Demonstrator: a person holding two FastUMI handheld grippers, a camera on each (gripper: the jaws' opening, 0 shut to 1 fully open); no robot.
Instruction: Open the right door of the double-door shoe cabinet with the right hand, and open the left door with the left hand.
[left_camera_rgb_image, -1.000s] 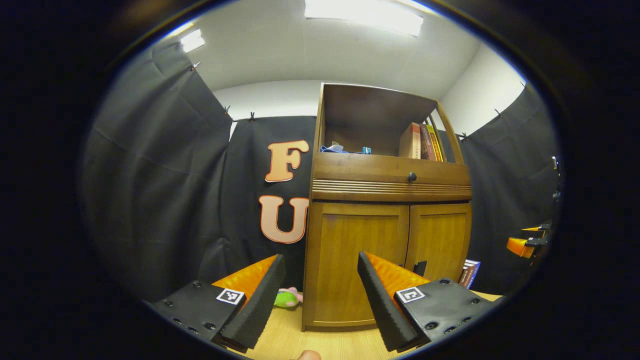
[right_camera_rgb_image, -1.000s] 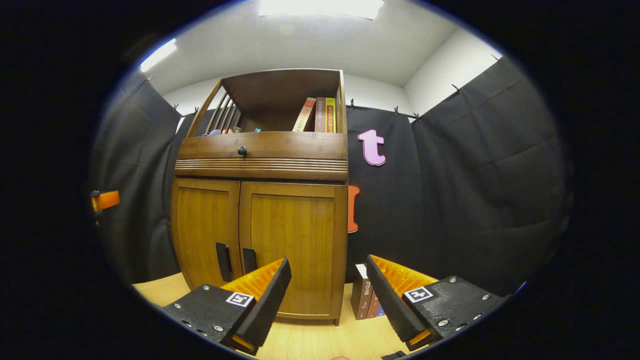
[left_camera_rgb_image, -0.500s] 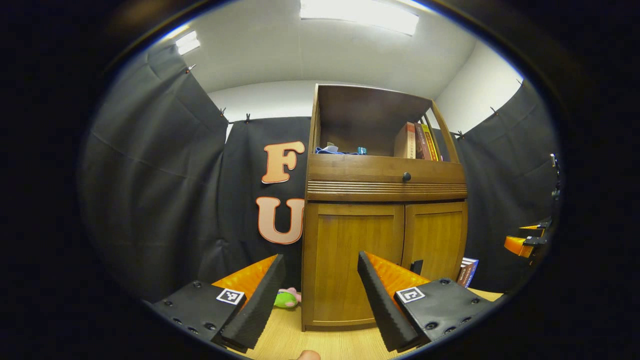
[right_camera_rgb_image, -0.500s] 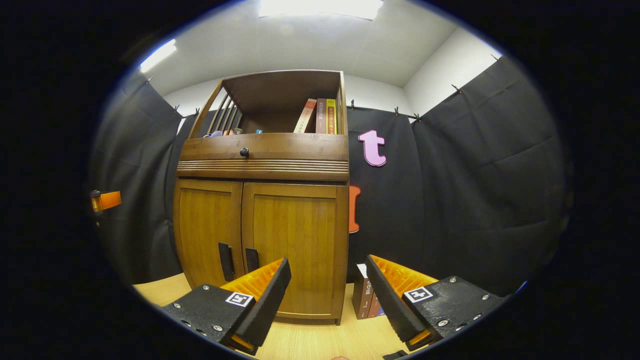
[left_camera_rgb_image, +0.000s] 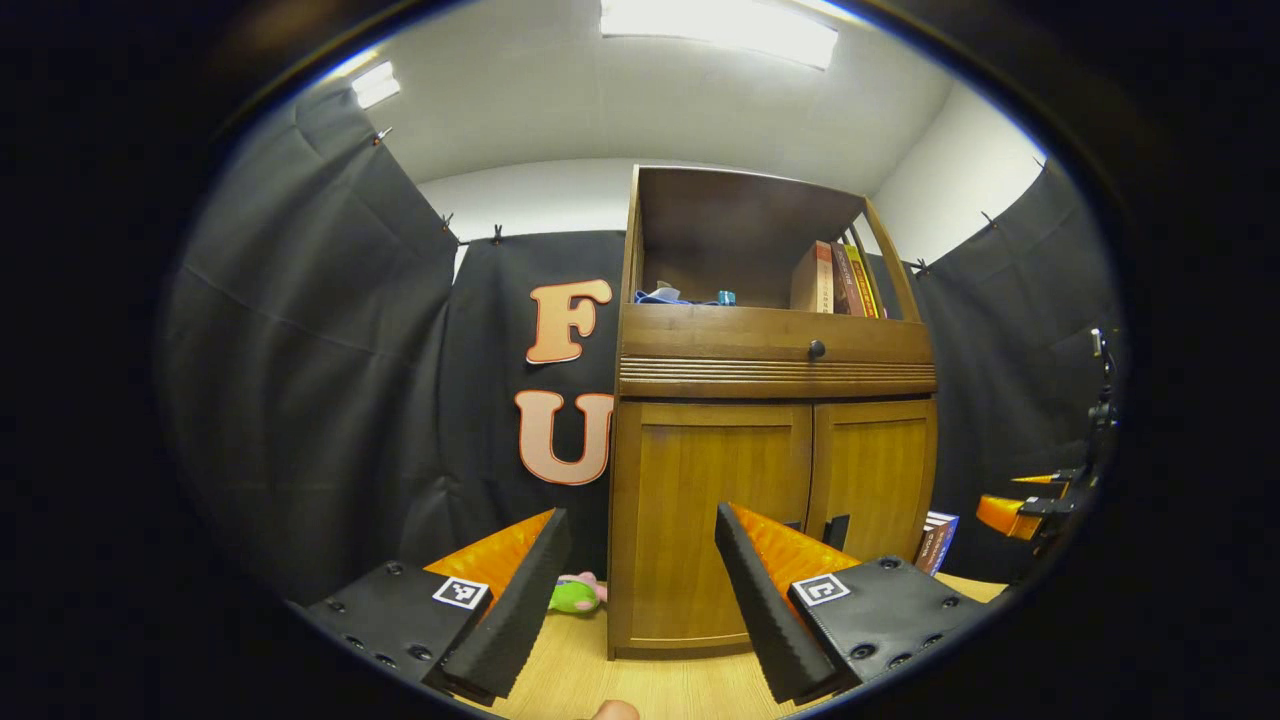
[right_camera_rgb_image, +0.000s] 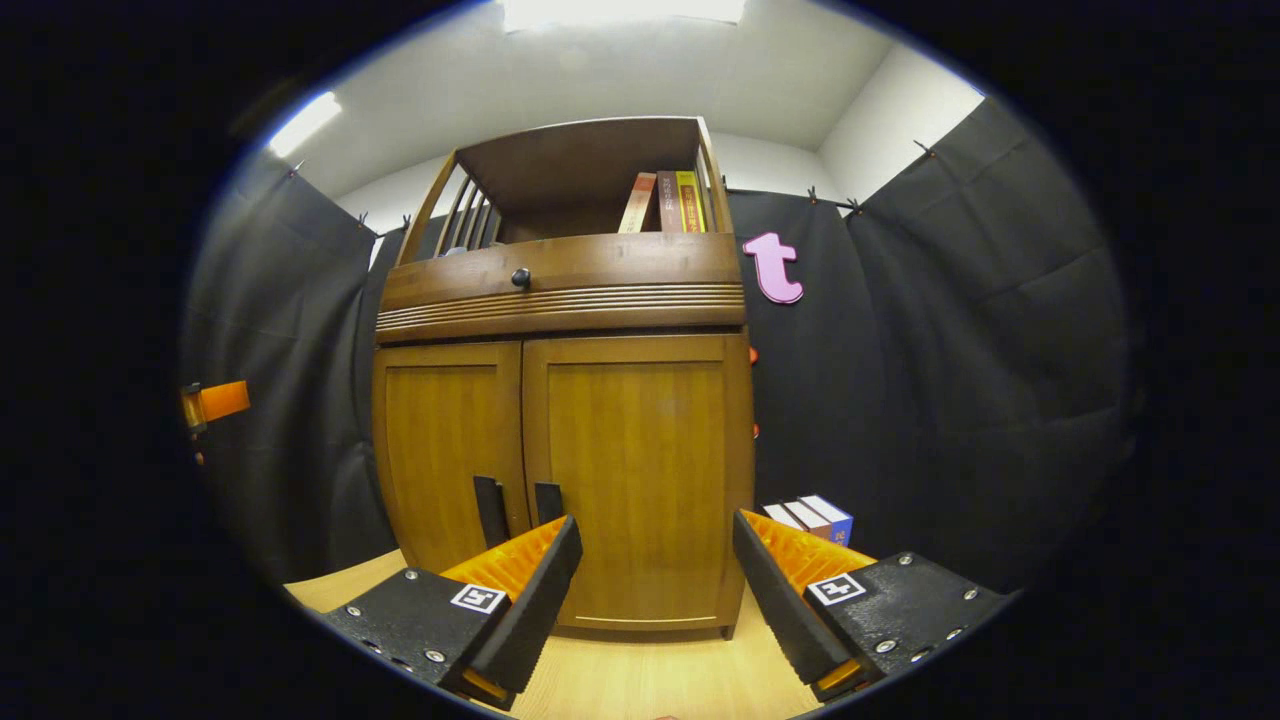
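Note:
A wooden shoe cabinet (left_camera_rgb_image: 770, 360) (right_camera_rgb_image: 565, 300) stands on a light wood floor with both lower doors closed. In the left gripper view the left door (left_camera_rgb_image: 705, 520) faces me, and the right door (left_camera_rgb_image: 875, 470) lies beyond it. In the right gripper view the right door (right_camera_rgb_image: 640, 460) is nearest, with the left door (right_camera_rgb_image: 440, 440) beside it. Two dark vertical handles (right_camera_rgb_image: 490, 510) (right_camera_rgb_image: 547, 500) sit at the doors' meeting edges. My left gripper (left_camera_rgb_image: 640, 590) is open, short of the cabinet. My right gripper (right_camera_rgb_image: 655, 590) is open, in front of the right door and apart from it.
Above the doors runs a drawer with a dark knob (right_camera_rgb_image: 520, 277), and an open shelf holds books (right_camera_rgb_image: 670, 200). Books (right_camera_rgb_image: 810, 517) stand on the floor right of the cabinet. A small plush toy (left_camera_rgb_image: 575, 595) lies at its left. The other gripper (left_camera_rgb_image: 1020, 510) shows at far right.
The right gripper has moved closer to the cabinet and shifted left, so the right door looms larger. The left gripper has barely moved. Both grippers stay open.

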